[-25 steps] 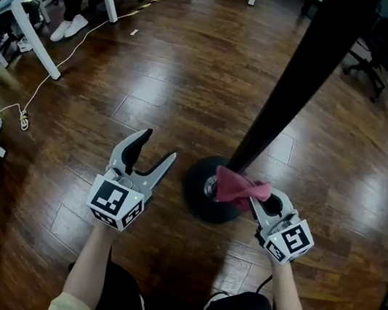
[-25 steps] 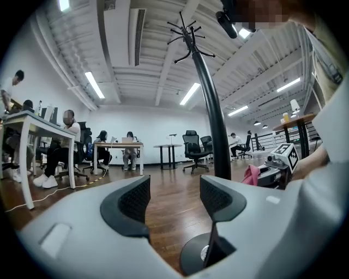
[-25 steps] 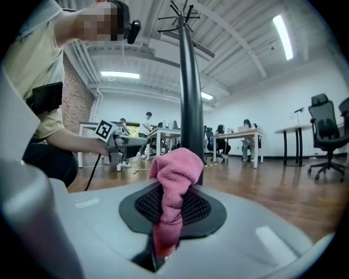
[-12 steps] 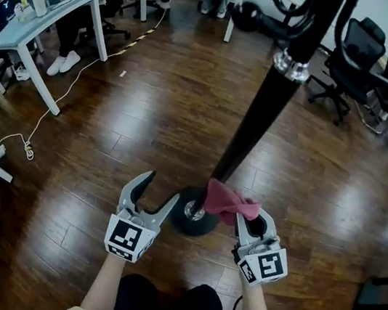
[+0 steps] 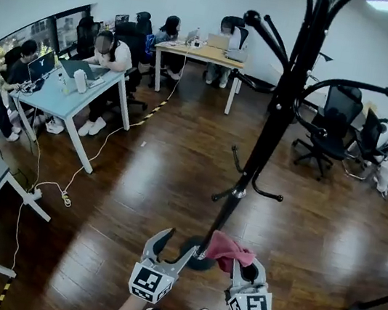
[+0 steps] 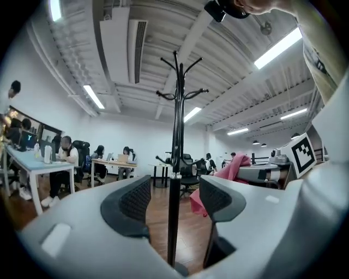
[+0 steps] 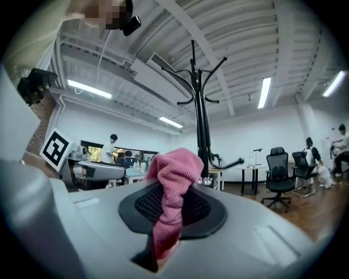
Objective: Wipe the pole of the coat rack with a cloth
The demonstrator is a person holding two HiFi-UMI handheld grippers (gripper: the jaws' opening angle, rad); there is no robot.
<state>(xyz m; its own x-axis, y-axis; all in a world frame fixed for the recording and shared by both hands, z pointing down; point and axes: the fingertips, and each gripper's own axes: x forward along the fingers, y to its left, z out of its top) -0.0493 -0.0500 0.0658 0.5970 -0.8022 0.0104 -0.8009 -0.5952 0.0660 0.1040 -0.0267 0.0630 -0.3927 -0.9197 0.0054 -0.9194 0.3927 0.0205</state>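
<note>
1. The pink cloth [image 5: 229,250] is pinched between the closed jaws of the right gripper [image 5: 246,273]. In the right gripper view a bunched fold of it [image 7: 172,180] is seen standing up out of the pads.
2. The cloth is held low on the coat rack, just beside the foot of the pole [image 5: 273,124] and above the round base [image 5: 198,256]. Whether cloth and pole actually touch cannot be told.
3. The jaws of the left gripper [image 5: 177,246] are spread and nothing is gripped. In the left gripper view the pole [image 6: 175,163] is framed in the gap between the pads, but it appears to stand beyond them, not within their reach.
4. The step in hand is judged to be the low end of a wiping pass, with most of the pole's length not yet covered from this position.
5. For the next move, the cloth would need to be pressed against the pole and drawn upward along it. The open left gripper could be closed on the pole to steady the rack.
6. Edges to be minded: a metal collar [image 5: 238,192] and short hooks [image 5: 270,195] jut from the lower pole, and long curved arms [image 5: 269,34] branch out higher up. The cloth could be snagged at each.
7. Open wooden floor [image 5: 168,176] is left all round the base. The desks [image 5: 72,90] and office chairs [image 5: 327,140] stand well apart, so free movement is allowed.
</note>
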